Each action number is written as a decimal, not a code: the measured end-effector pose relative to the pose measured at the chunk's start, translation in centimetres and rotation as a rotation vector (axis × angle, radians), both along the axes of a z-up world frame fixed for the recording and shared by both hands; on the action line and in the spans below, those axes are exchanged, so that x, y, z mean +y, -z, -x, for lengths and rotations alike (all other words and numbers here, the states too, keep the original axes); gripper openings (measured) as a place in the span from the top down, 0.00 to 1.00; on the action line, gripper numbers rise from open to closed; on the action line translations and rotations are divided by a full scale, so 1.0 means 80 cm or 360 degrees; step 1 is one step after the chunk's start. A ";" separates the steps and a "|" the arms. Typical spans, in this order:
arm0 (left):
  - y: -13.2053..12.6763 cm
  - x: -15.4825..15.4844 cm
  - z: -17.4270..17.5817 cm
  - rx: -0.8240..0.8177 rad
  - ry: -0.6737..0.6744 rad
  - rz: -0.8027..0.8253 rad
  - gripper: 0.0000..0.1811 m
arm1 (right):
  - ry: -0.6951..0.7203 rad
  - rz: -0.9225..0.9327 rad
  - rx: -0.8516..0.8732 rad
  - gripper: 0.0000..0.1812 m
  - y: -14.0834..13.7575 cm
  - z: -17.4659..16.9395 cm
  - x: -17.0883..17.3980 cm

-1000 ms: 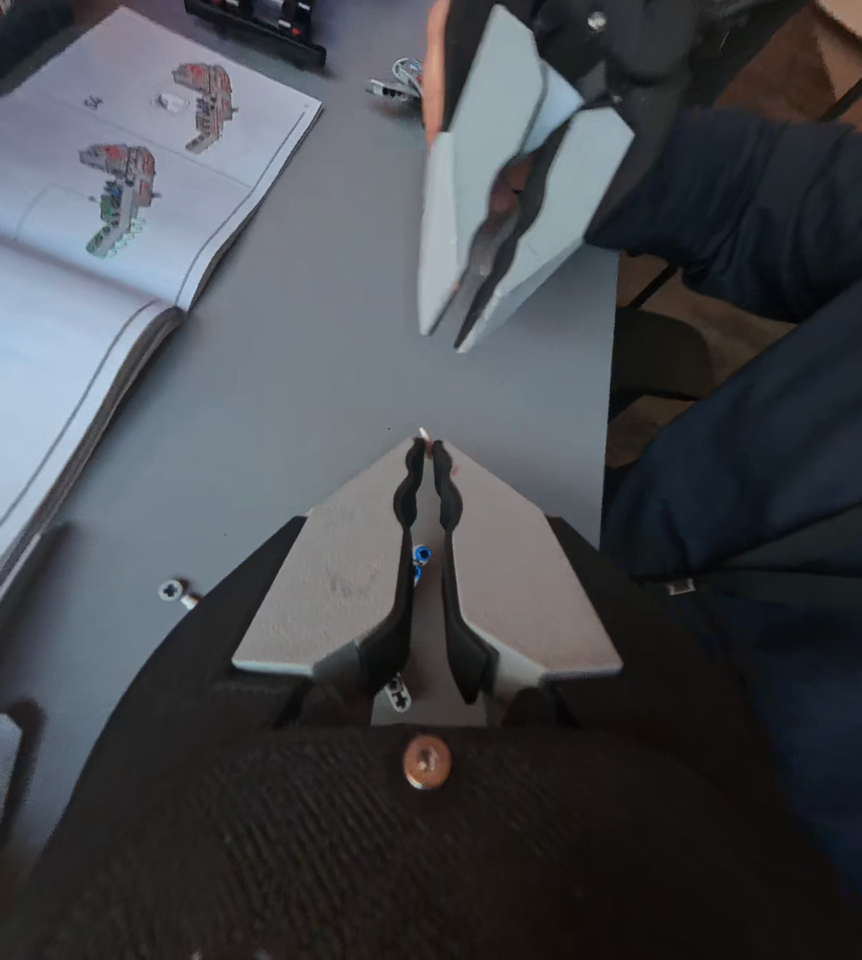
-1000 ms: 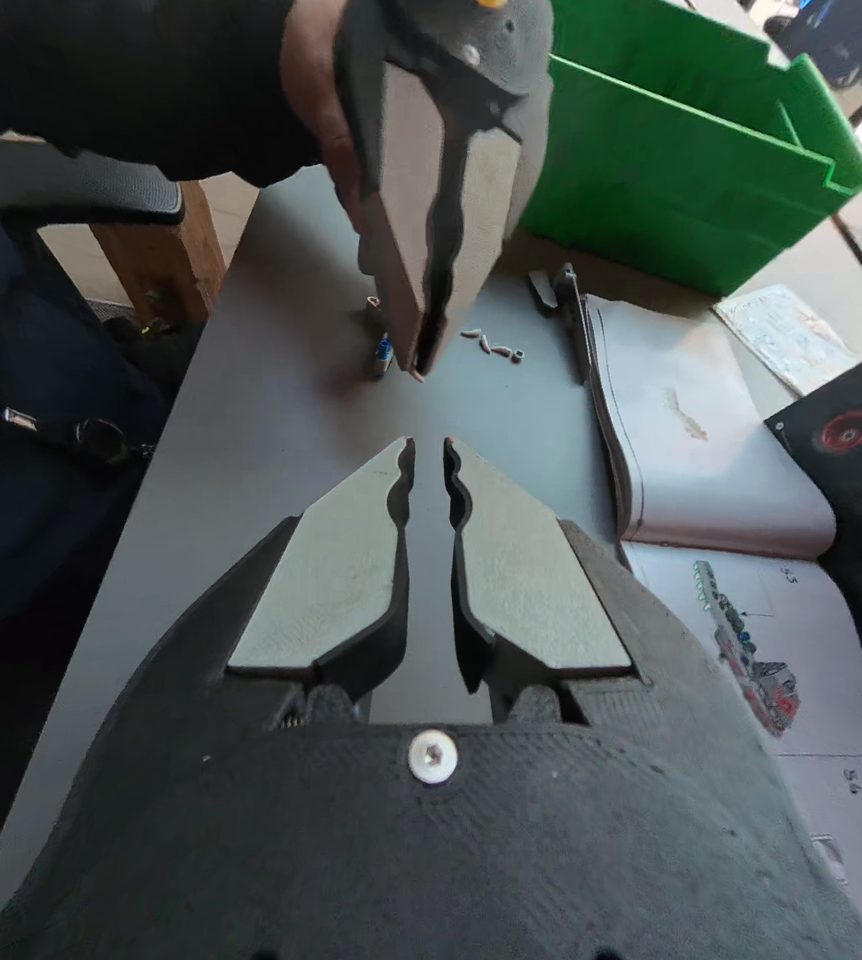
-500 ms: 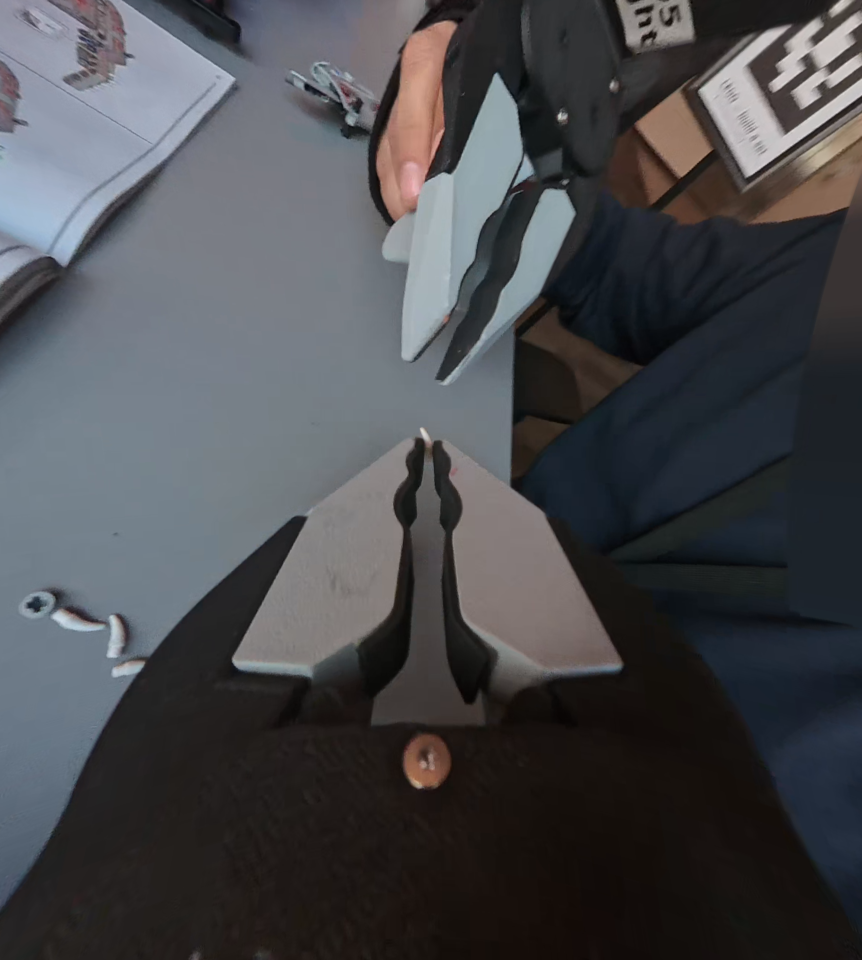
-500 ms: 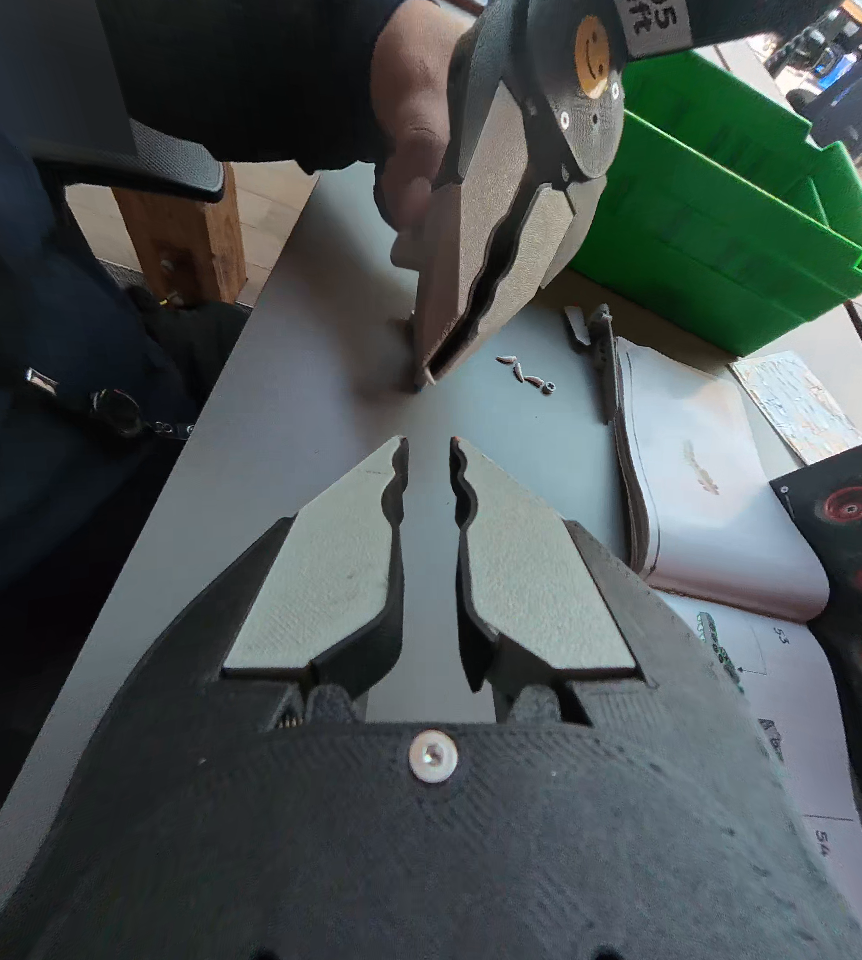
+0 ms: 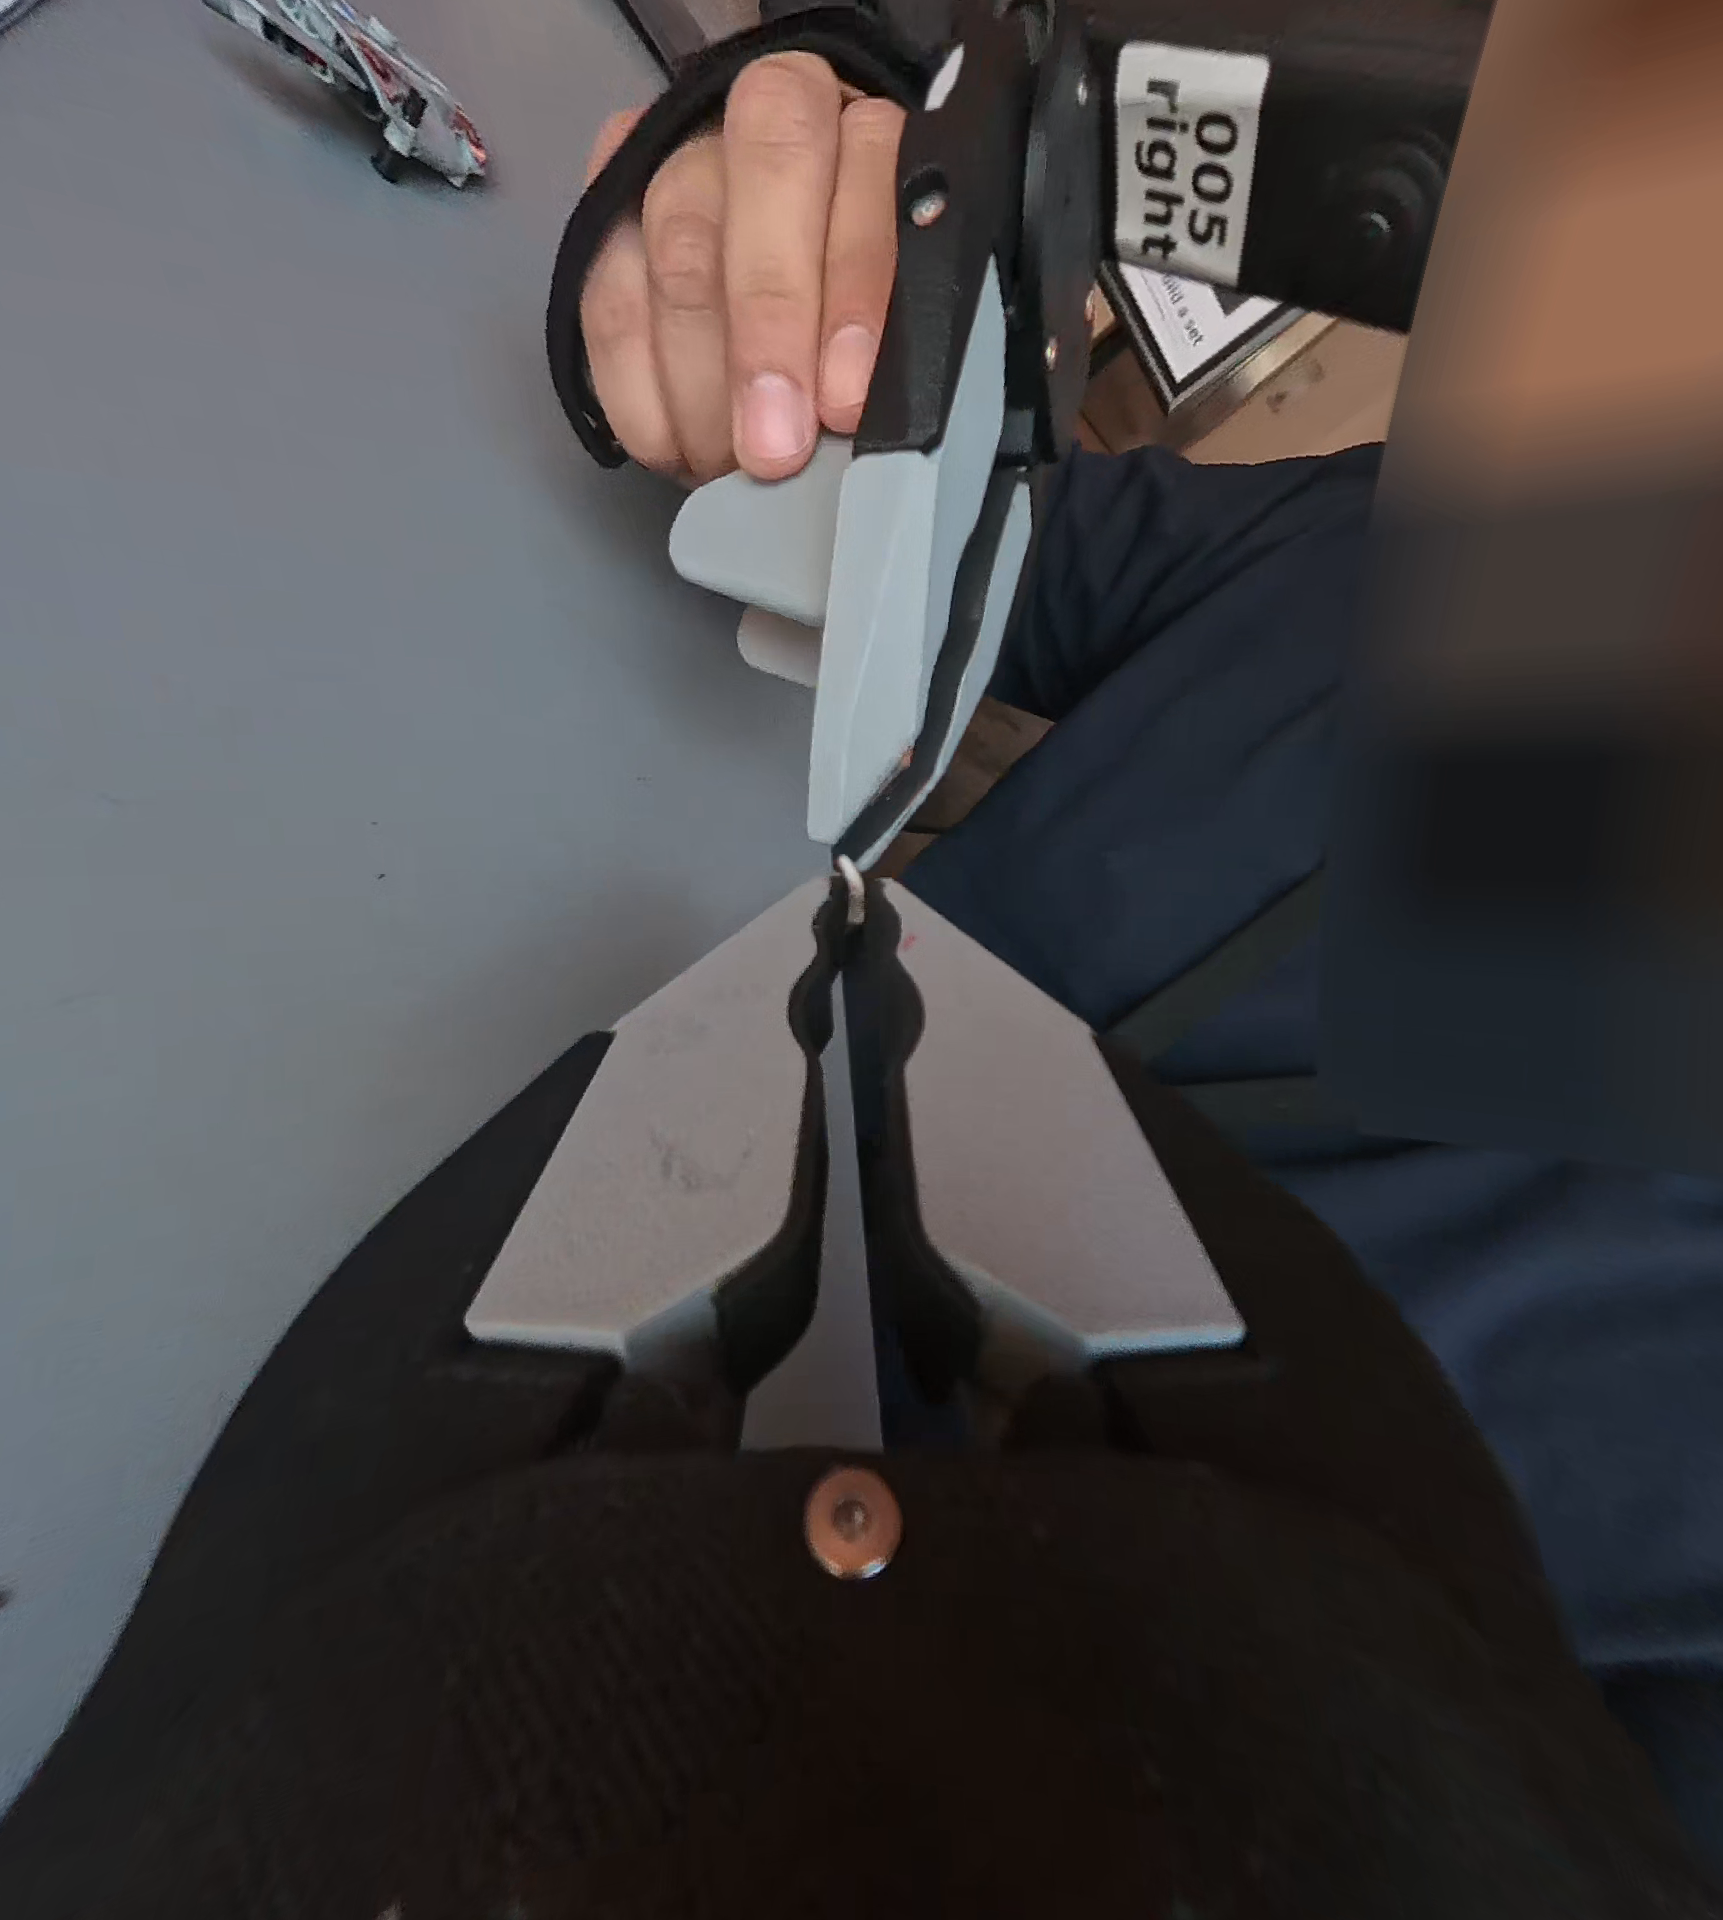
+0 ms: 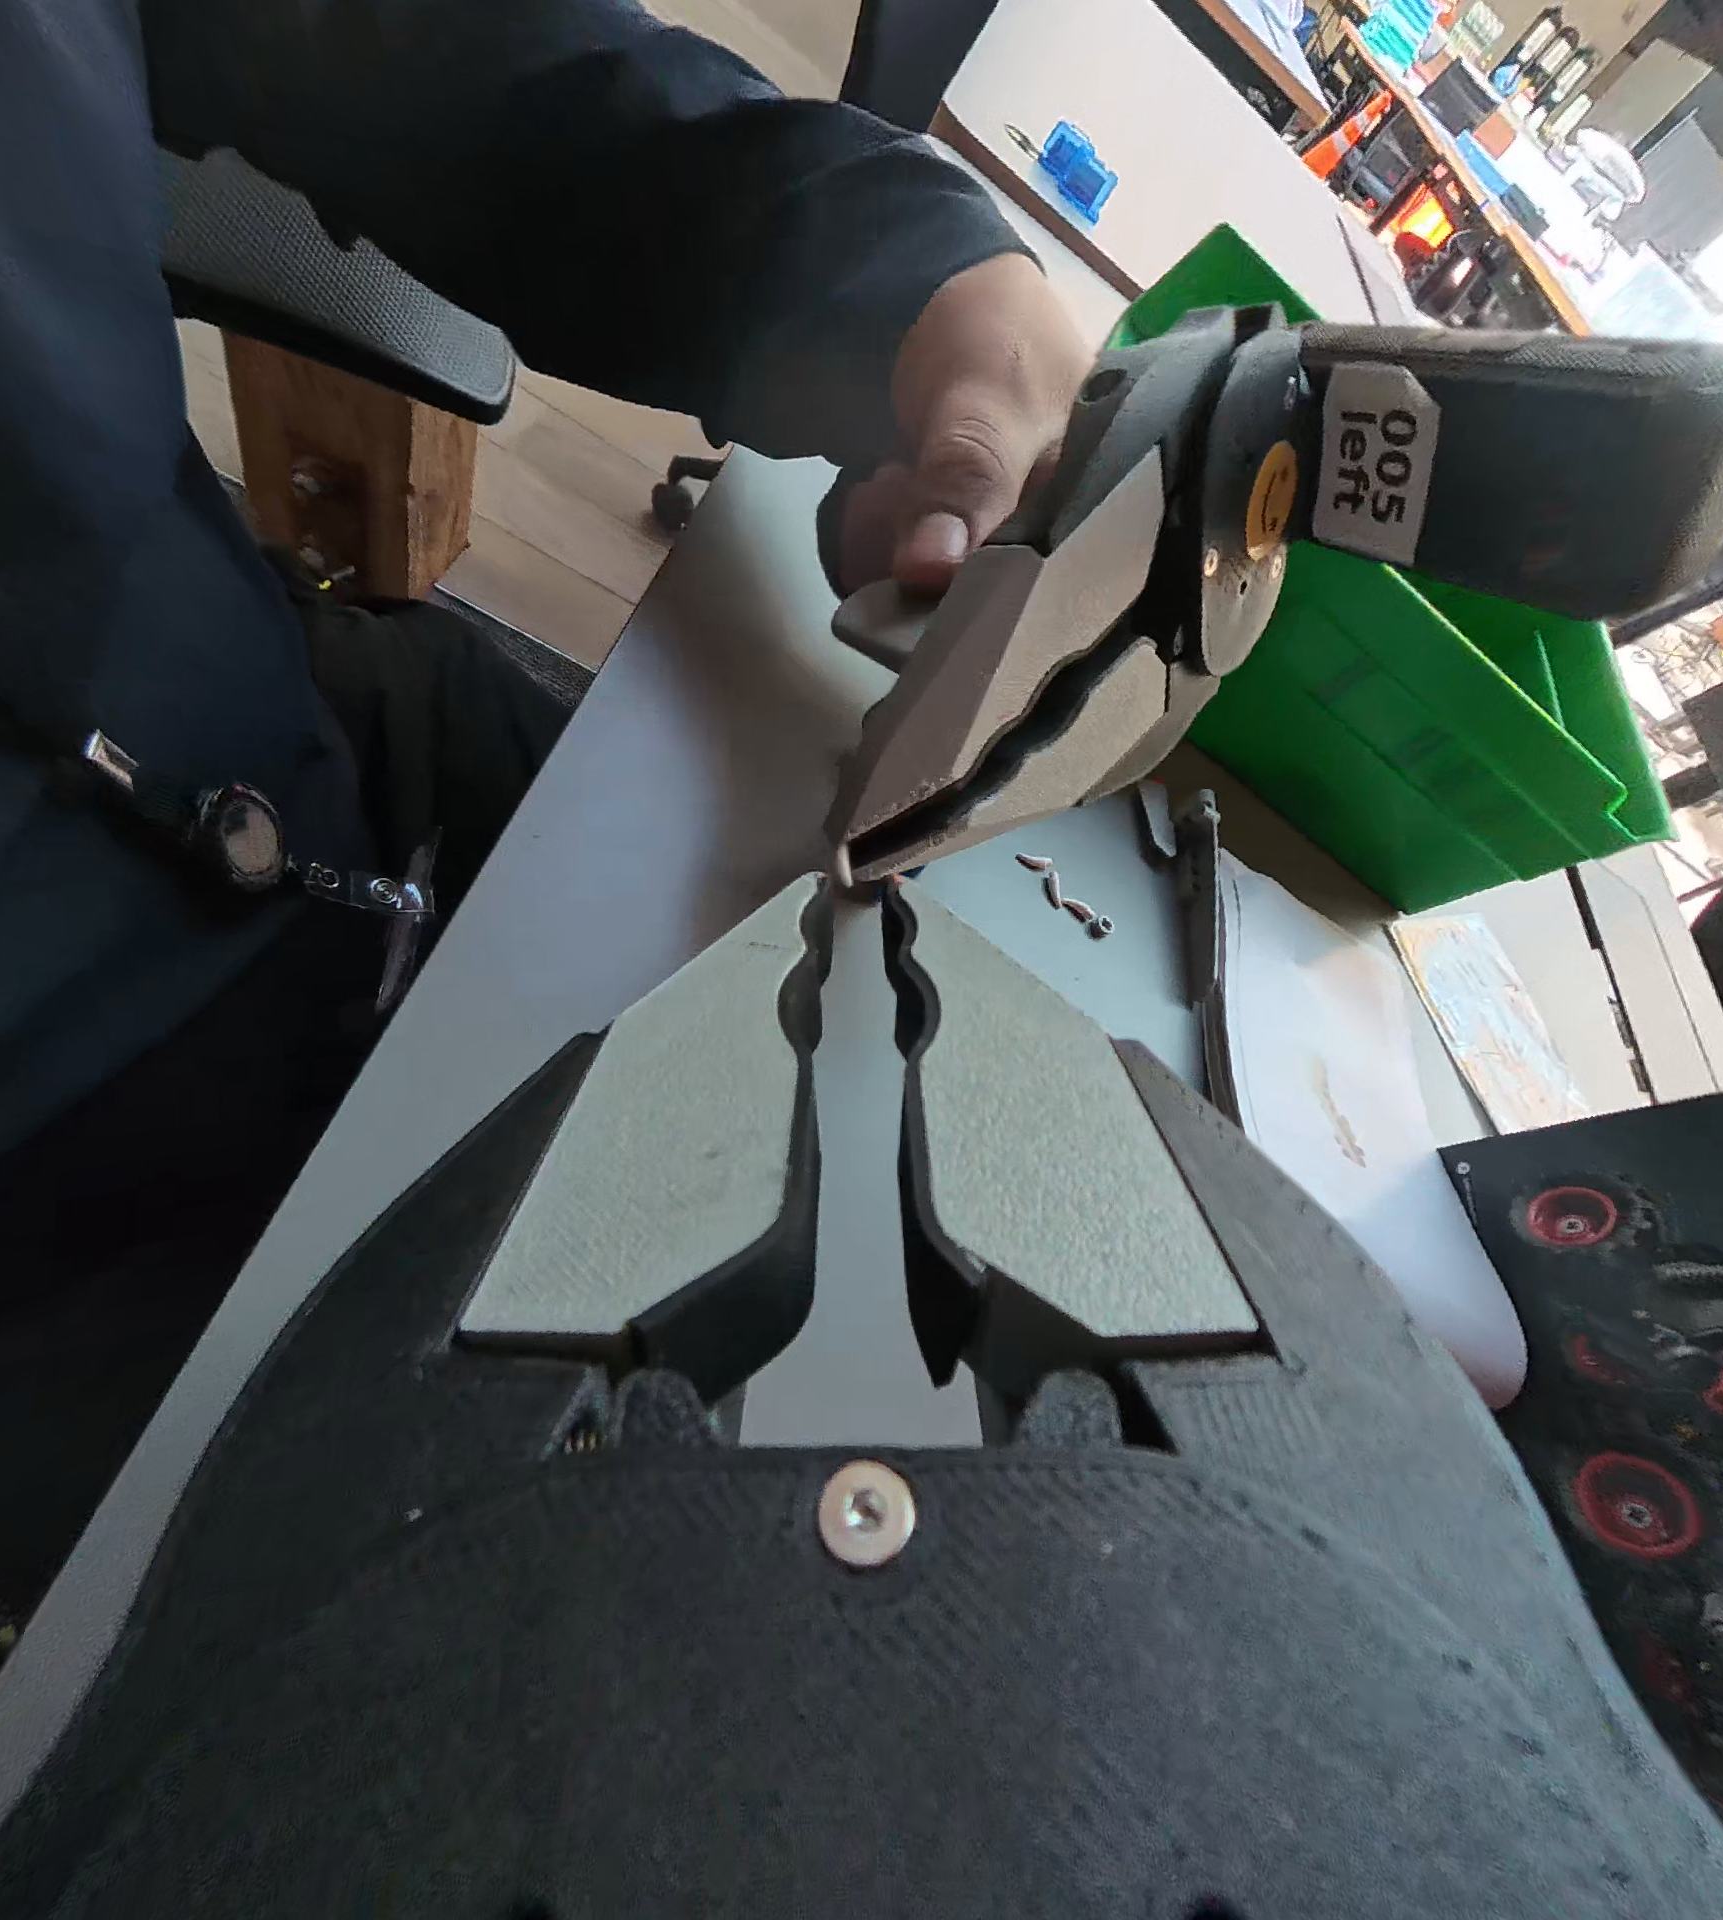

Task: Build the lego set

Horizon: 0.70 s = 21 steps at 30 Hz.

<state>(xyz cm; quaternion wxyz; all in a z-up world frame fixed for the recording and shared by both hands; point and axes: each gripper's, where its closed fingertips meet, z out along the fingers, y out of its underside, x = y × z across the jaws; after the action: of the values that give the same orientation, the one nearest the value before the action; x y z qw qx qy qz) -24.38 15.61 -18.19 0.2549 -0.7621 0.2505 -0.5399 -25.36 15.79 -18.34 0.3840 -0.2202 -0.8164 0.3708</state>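
- The left gripper (image 5: 849, 902) is pinching a small white lego piece (image 5: 851, 896) at its very tips, with the jaws pressed nearly together around it.
- In the right wrist view, the same left gripper (image 6: 852, 850) is reaching in from the upper right, and the white piece (image 6: 844, 862) is poking out just past its tips.
- The right gripper (image 6: 855, 906) is holding its jaws slightly spread, a narrow gap showing between them, and nothing is lying in that gap.
- The tips of the two grippers are meeting almost nose to nose above the near edge of the grey table (image 5: 213, 727), the white piece sitting right at the mouth of the right gripper.
- From the left wrist view, the right gripper (image 5: 862, 847) is pointing down toward the left one's tips; whether it is touching the piece I cannot tell.
- A person's hand (image 5: 732, 270) is gripping the right gripper's handle, and another hand (image 6: 961, 457) is gripping the left one's.
- Beyond the left gripper in the right wrist view, a few small loose pieces (image 6: 1059, 896) are lying on the table, with an open instruction booklet (image 6: 1335, 1091) to their right.
- A green bin (image 6: 1439, 727) is standing behind the left gripper.
- Far ahead of the left gripper, to its left, a partly built lego model (image 5: 369, 83) is lying on the table.
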 end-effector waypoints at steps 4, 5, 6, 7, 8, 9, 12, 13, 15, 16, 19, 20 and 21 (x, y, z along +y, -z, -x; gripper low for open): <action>-0.001 0.002 0.000 -0.0036 -0.0005 0.0022 1.00 | -0.0008 -0.0063 0.0052 0.99 -0.003 -0.002 -0.005; -0.003 0.002 -0.001 -0.0063 -0.0005 0.0027 1.00 | -0.0005 -0.0071 0.0069 1.00 -0.005 -0.002 -0.006; -0.006 0.002 -0.002 -0.0092 -0.0001 0.0032 1.00 | -0.0003 -0.0081 0.0081 1.00 -0.006 -0.002 -0.007; -0.007 0.002 -0.003 -0.0109 0.0001 0.0036 1.00 | 0.0003 -0.0093 0.0090 1.00 -0.006 -0.002 -0.006; -0.007 0.003 -0.003 -0.0113 0.0001 0.0037 1.00 | 0.0010 -0.0106 0.0099 1.00 -0.007 -0.002 -0.006; -0.008 0.003 -0.004 -0.0128 0.0004 0.0041 1.00 | 0.0015 -0.0115 0.0108 1.00 -0.008 -0.002 -0.005; -0.013 0.002 -0.006 -0.0174 0.0016 0.0046 1.00 | 0.0012 -0.0122 0.0141 1.00 -0.013 -0.004 -0.007; -0.014 0.004 -0.006 -0.0179 0.0007 0.0047 1.00 | 0.0021 -0.0132 0.0153 1.00 -0.014 -0.004 -0.006; -0.017 0.004 -0.007 -0.0205 0.0013 0.0055 1.00 | 0.0028 -0.0143 0.0178 1.00 -0.017 -0.004 -0.005; -0.018 0.004 -0.007 -0.0228 0.0016 0.0062 1.00 | 0.0029 -0.0142 0.0189 1.00 -0.018 -0.004 -0.005; -0.027 0.004 -0.008 -0.0331 0.0030 0.0092 1.00 | 0.0034 -0.0136 0.0237 1.00 -0.026 -0.005 -0.005; -0.029 0.003 -0.008 -0.0368 0.0035 0.0103 1.00 | 0.0036 -0.0134 0.0255 1.00 -0.028 -0.006 -0.005; -0.033 0.003 -0.008 -0.0408 0.0042 0.0114 1.00 | 0.0040 -0.0131 0.0276 1.00 -0.032 -0.006 -0.005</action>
<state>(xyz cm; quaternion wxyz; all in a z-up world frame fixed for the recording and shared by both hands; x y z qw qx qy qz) -23.70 15.86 -15.54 0.2503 -0.6921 0.2065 -0.6447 -24.87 15.37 -15.81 0.4667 -0.1815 -0.7917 0.3499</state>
